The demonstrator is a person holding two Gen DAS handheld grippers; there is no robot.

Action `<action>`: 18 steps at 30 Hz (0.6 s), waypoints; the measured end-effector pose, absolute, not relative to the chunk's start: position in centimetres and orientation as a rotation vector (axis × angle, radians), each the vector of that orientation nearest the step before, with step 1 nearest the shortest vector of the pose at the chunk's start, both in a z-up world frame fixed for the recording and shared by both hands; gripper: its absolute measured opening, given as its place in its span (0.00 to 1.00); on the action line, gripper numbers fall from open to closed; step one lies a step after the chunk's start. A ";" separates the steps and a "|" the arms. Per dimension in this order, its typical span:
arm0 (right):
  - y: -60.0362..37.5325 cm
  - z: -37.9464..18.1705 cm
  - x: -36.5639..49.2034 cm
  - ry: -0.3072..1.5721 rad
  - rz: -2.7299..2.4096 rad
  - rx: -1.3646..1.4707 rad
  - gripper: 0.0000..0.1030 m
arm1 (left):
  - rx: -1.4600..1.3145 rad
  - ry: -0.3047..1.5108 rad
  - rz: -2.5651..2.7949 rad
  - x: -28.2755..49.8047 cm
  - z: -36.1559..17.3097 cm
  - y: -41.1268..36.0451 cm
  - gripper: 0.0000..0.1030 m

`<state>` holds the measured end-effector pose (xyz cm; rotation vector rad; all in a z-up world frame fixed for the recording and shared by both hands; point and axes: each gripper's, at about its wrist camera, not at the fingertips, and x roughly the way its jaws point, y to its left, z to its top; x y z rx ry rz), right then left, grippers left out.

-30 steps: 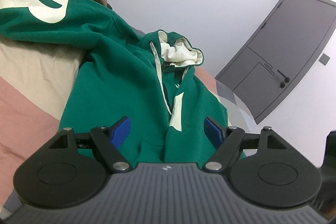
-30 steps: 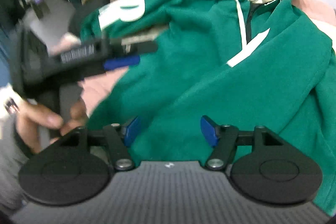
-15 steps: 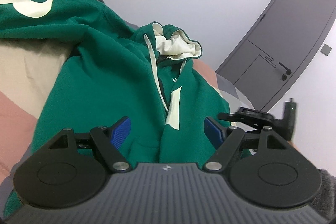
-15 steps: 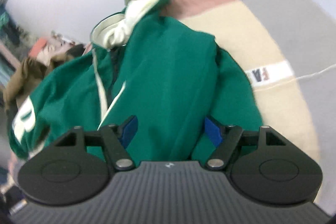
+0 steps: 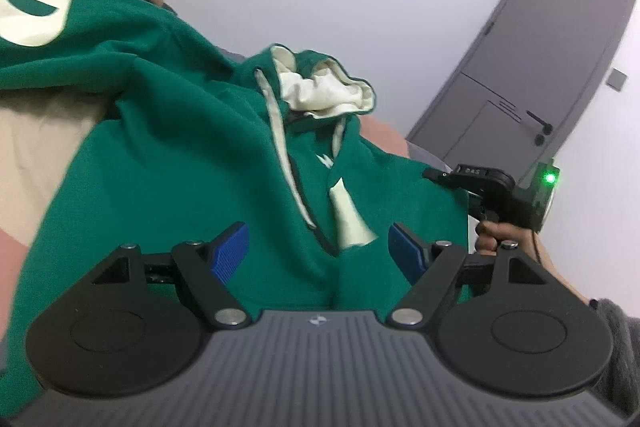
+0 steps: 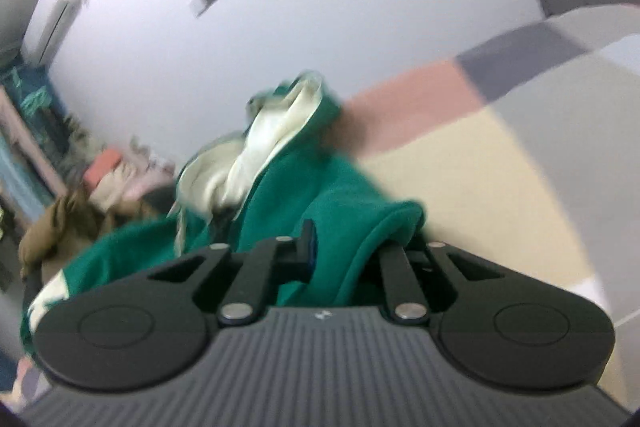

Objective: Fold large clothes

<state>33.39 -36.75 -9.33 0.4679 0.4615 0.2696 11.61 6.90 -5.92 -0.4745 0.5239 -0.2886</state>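
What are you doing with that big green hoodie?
A person is starting to fold the green hoodie that lies crumpled on a patchwork bedspread. The right hand-held gripper has just been closing and now pinches a fold at the hoodie's edge. The left hand-held gripper is open over the front, near the white drawstring, gripping nothing. The cream-lined hood is bunched up, and nothing is folded yet.

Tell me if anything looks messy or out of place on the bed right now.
The green hoodie lies crumpled, not flat: its hood is bunched up and one side is twisted. The right gripper has just closed on a fold.
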 end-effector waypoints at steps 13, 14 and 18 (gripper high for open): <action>-35.8 -9.2 31.8 0.533 0.170 0.294 0.21 | -0.323 0.586 -0.326 12.7 -7.3 4.6 0.78; -35.5 -9.1 31.2 0.535 0.169 0.281 0.30 | -0.317 0.592 -0.322 12.7 -7.4 4.6 0.78; -34.7 -8.1 28.1 0.553 0.187 0.202 0.60 | -0.307 0.603 -0.312 13.0 -7.5 4.5 0.78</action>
